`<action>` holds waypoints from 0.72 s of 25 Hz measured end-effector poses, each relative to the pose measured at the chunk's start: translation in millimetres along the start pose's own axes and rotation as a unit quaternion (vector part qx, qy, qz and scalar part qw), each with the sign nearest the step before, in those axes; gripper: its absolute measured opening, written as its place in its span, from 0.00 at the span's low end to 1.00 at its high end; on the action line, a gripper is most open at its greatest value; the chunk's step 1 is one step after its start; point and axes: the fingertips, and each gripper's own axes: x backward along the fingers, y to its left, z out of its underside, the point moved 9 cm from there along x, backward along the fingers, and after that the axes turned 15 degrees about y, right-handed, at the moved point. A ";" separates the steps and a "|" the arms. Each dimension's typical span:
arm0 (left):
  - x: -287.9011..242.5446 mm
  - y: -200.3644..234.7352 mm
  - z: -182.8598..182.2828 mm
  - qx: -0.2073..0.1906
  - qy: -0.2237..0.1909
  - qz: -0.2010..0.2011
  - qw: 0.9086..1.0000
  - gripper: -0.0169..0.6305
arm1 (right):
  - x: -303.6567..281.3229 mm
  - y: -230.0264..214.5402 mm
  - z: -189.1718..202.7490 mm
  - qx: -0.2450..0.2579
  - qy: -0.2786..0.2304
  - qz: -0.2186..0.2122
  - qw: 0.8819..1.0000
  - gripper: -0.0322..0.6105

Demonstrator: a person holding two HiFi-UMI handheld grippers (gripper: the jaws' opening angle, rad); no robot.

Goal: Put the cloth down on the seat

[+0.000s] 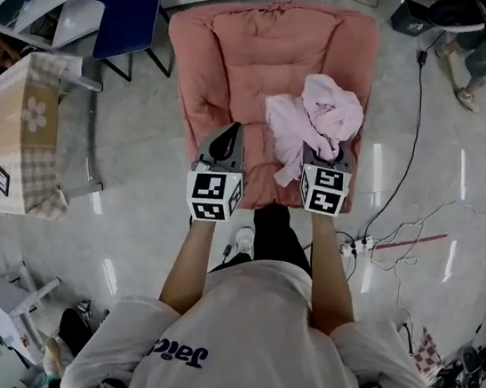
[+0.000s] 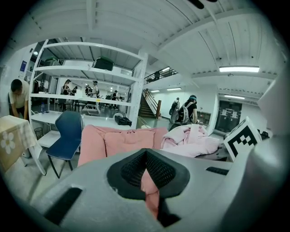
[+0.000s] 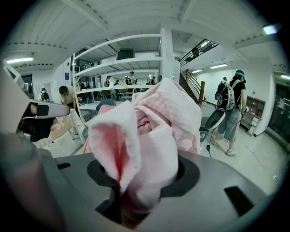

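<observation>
The right gripper (image 3: 136, 190) is clamped on the pink cloth (image 3: 149, 131), bunched mid-frame over the seat (image 1: 236, 53). The left gripper (image 1: 227, 138) hangs just left of it, jaw tips together.

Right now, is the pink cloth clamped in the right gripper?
Yes, the jaws of the right gripper pinch a bunched fold of the pink cloth.

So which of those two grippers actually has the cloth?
The right gripper, clamped on the bunched pale pink cloth; the left gripper is closed with no cloth.
</observation>
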 end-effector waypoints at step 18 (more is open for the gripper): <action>-71.9 1.1 20.0 0.019 0.063 0.013 0.998 0.05 | -143.2 -26.0 55.3 -0.013 0.163 -0.024 0.986 0.41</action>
